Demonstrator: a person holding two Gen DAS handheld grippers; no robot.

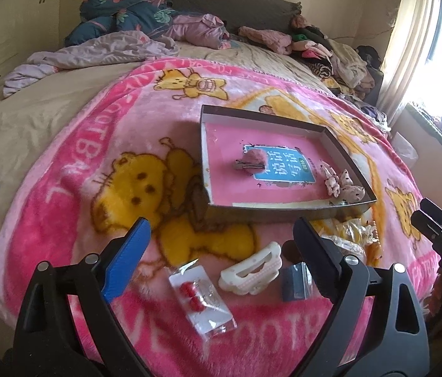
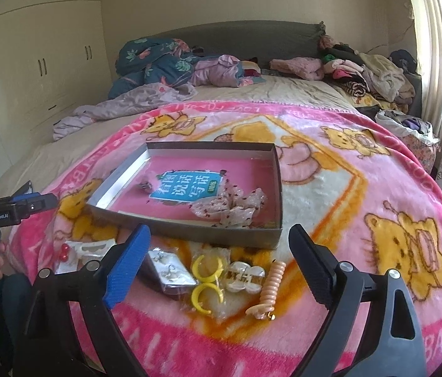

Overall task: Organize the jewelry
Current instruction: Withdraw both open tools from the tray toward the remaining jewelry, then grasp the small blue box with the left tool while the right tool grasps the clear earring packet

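Now lower left gripper (image 1: 221,248), fingers spread wide and empty, straight over white hair claw (image 1: 250,271) just before box (image 1: 287,212), keeping right gripper (image 2: 219,251), equally wide and empty, clear above yellow hoops (image 2: 207,279).

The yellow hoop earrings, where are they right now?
In the right wrist view, the yellow hoops lie on the blanket just in front of the box, between a packet of silver earrings and a cream clip.

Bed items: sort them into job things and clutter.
Job:
shallow box
floral bow inside it
yellow hoops
white claw clip
red earrings
spiral hair tie

Clutter:
pink blanket
quilts
clothes pile
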